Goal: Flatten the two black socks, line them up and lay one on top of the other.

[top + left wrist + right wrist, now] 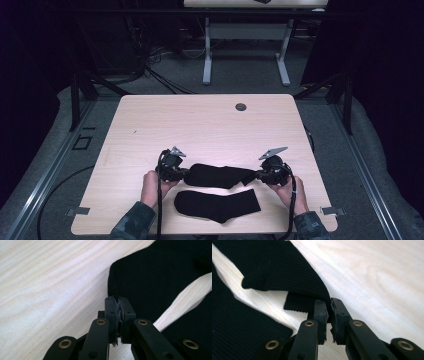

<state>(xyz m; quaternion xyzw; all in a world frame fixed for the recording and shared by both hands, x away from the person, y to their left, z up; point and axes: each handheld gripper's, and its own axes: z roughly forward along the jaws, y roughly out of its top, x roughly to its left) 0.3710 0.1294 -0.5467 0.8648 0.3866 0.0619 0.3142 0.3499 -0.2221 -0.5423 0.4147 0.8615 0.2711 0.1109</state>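
Two black socks lie on the light wooden table. The farther sock stretches sideways between my two grippers. My left gripper is shut on its left end, and in the left gripper view the jaws pinch the edge of the black fabric. My right gripper is shut on the sock's right end, where the ribbed cuff edge runs in between the pads. The nearer sock lies flat by the table's front edge, untouched.
A round cable hole sits at the table's far middle. Another table's white legs stand beyond on the grey floor. Black frame posts flank the table on both sides.
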